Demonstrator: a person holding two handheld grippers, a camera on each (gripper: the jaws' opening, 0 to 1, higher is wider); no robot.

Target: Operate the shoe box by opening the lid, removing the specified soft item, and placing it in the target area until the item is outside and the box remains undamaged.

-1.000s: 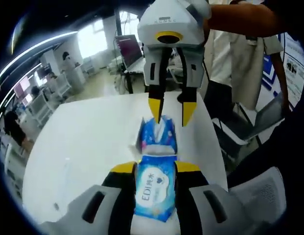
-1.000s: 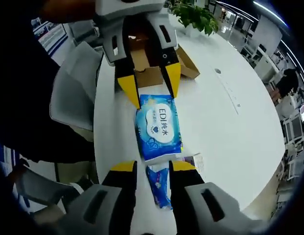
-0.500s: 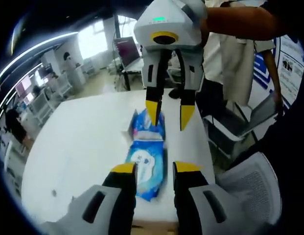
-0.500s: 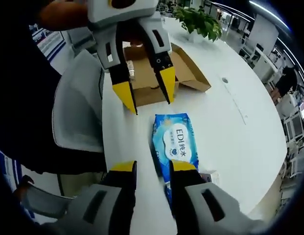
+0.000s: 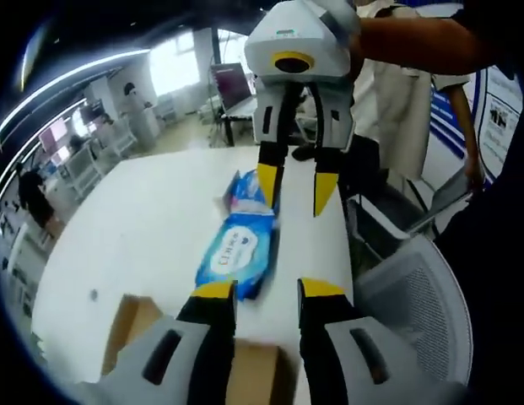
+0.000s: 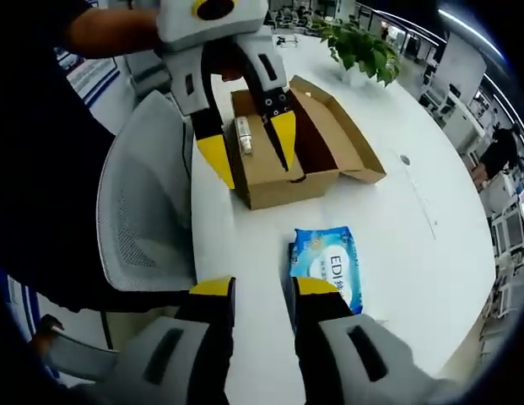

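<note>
While both grippers' fingers gape empty, the wipes pack [image 6: 327, 268] reads "EDI".

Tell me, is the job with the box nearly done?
Nearly. The shoe box is open, its lid folded back, and looks undamaged. The blue wipes pack lies flat on the white table, outside the box. The left gripper and right gripper are both open and hold nothing. A small bottle-like thing is in the box. Little seems left to do.

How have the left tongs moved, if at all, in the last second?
Yes. In the right gripper view, the left tongs have pulled back from the wipes to above the open box.
</note>
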